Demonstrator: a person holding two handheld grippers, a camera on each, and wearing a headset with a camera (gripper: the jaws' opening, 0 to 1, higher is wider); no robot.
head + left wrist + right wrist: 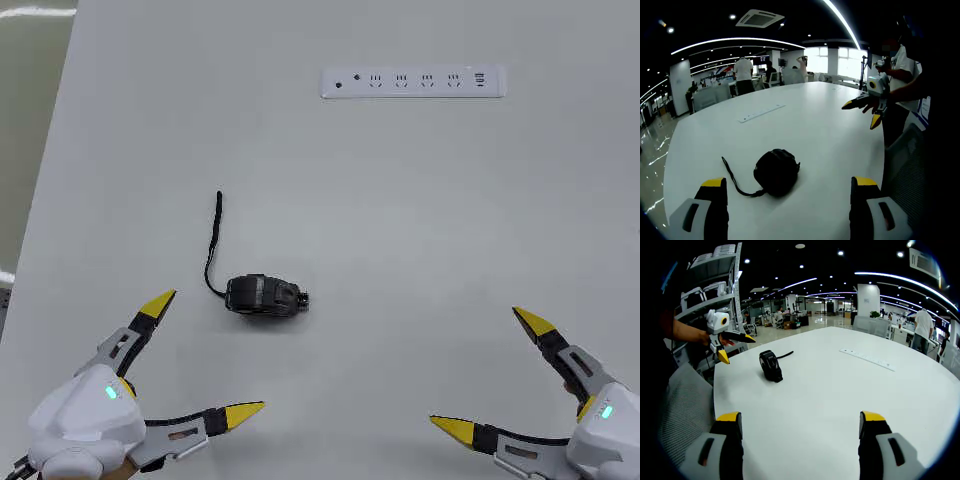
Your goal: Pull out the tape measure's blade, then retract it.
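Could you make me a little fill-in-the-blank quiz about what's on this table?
The tape measure on the table is ____ in colour.
The left gripper and right gripper both hold their jaws ____.
Each jaw ends in a ____ tip.
Missing words: black, open, yellow.

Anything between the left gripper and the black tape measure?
Nothing visible. Bare white table lies between the open yellow-tipped left gripper and the black tape measure. Its black wrist strap trails away on the far side; the white power strip sits well beyond.
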